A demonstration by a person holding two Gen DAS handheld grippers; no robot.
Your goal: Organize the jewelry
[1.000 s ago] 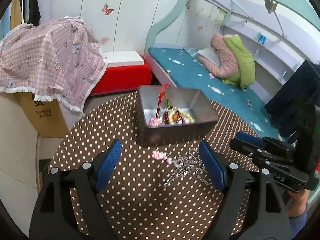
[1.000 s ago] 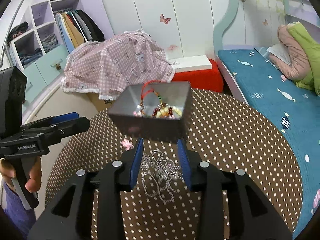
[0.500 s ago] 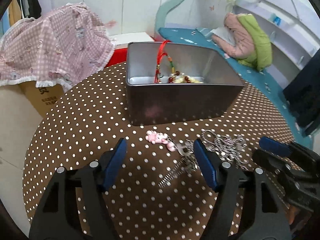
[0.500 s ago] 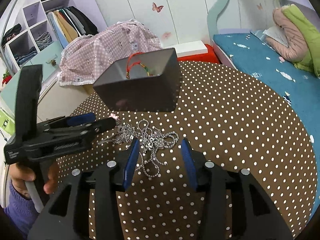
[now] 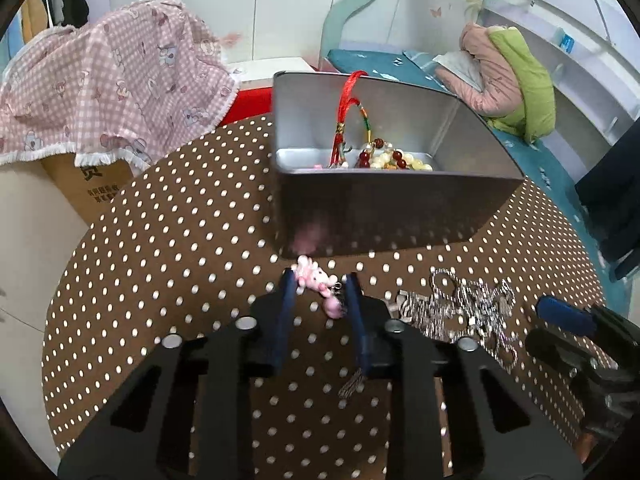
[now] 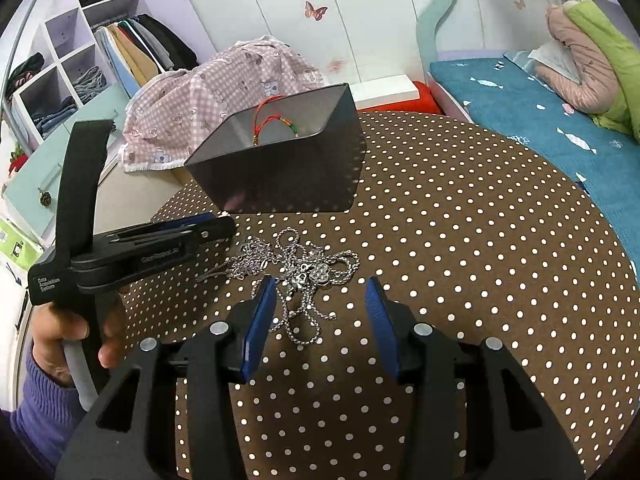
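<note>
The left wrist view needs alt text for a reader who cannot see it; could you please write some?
The left gripper has its blue fingers close around a pink charm on a brown polka-dot tablecloth, before a metal tin holding beaded jewelry. Silver chains lie tangled to the right.

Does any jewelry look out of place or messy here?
Yes. Silver chains lie tangled on the dotted table, outside the metal box. A pink charm also lies outside, between the left claw's fingers.
</note>
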